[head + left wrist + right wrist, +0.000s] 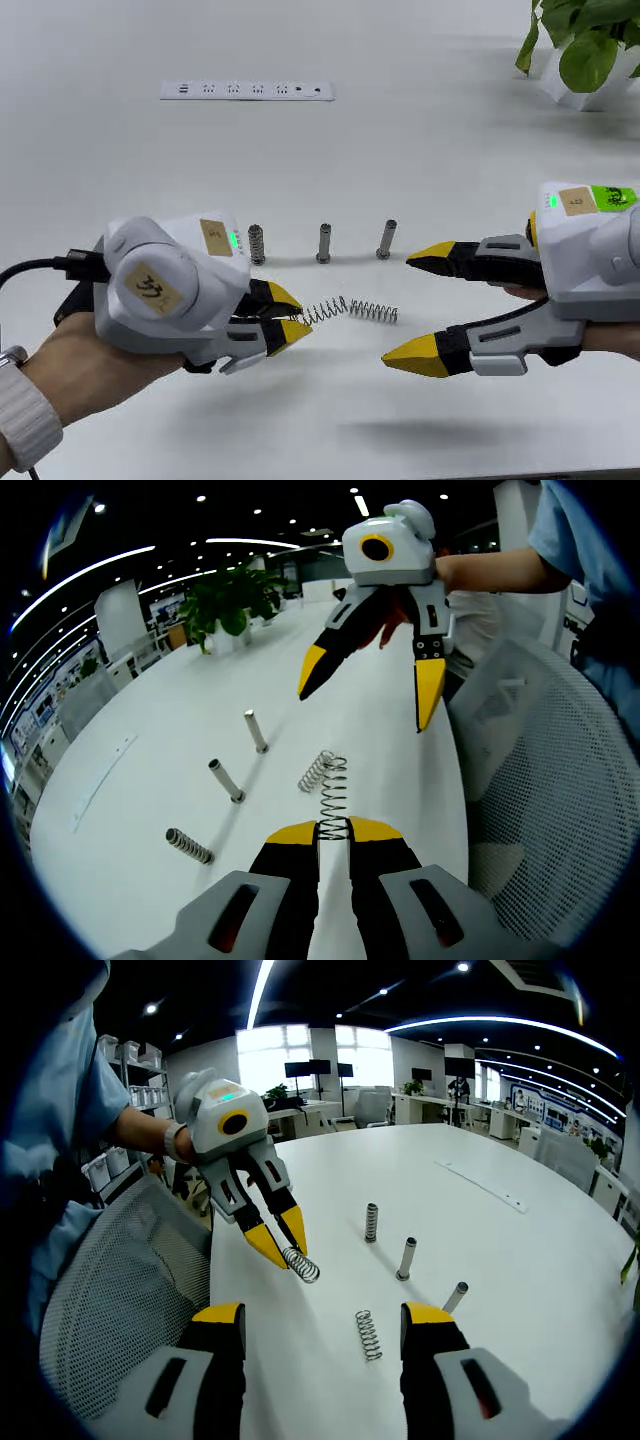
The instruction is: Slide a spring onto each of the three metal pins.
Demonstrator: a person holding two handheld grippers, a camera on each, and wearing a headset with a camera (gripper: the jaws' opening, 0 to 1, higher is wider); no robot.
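1. White bench top (420,150), smooth & flat, so small parts are easily seen on it.
2. L gripper (298,318): jaws are pinched on one end of a thin, springy wire spring (322,310). It is held up off the top, prob. so the free end can be aimed at a pin.
3. R gripper (365,710): jaws are spread wide, nothing is held.
4. 2nd spring (373,311) is seen lying flat, just beside the held one.
5. Behind, 3 shiny round metal pins are stood up in a row. End pin (256,244) by the L gripper is wrapped in a coil; mid pin (324,243) & far pin (386,239) are bare.
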